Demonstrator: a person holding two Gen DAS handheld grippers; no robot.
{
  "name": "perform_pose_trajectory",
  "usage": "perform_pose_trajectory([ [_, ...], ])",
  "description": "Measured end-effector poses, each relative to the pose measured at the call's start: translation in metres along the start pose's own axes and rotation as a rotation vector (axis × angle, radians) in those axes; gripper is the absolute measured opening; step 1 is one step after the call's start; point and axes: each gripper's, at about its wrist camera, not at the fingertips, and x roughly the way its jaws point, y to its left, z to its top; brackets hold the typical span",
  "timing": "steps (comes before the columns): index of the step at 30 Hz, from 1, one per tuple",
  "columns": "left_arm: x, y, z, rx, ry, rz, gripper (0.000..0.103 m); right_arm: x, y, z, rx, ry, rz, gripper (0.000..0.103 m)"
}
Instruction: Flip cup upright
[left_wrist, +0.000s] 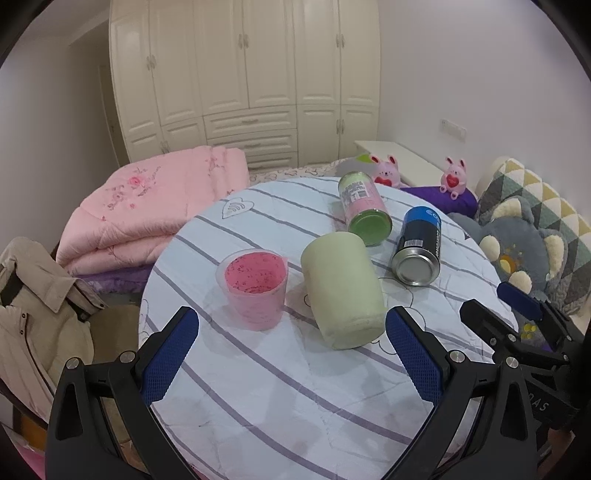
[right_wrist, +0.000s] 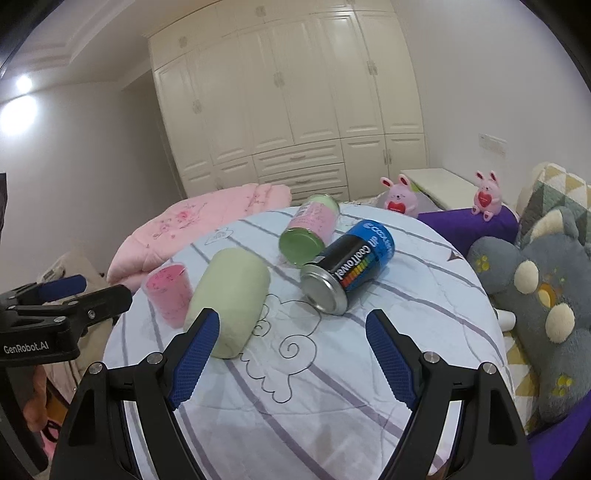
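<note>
My left tool (left_wrist: 291, 343) is spread wide and has hold of nothing; its blue pads (left_wrist: 170, 360) hang over the near part of the round worktop (left_wrist: 280, 398), which wears a striped cloth. My right tool (right_wrist: 291, 354) is just as wide open and empty, its pads (right_wrist: 195, 363) above the cloud drawing on the cloth.

The green cup (left_wrist: 341, 290) lies on its side near the middle of the worktop, its closed end toward me, ahead of the left tool and between its fingers. From the right wrist it sits just beyond my left finger (right_wrist: 195, 363), apart from it as far as I can tell.

Just left of it a pink cup (left_wrist: 255, 288) stands upright, mouth up. Behind lie a green-lidded jar (left_wrist: 364, 208) and a blue-black can (left_wrist: 419, 251), both on their sides, close together. A folded pink quilt (left_wrist: 155, 206) rests beyond the worktop on the left, and a grey plush (right_wrist: 535, 302) on the right.
</note>
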Motion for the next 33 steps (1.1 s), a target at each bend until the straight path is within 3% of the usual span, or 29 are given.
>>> perform_pose_trajectory([
  [8, 0.003, -0.003, 0.000, -0.005, -0.006, -0.002, 0.102, 0.001, -0.010, -0.003, 0.065, -0.027, 0.019, 0.083],
  [33, 0.001, 0.002, -0.002, -0.025, -0.025, 0.016, 0.102, -0.003, 0.000, -0.009, 0.041, -0.045, 0.004, 0.083],
])
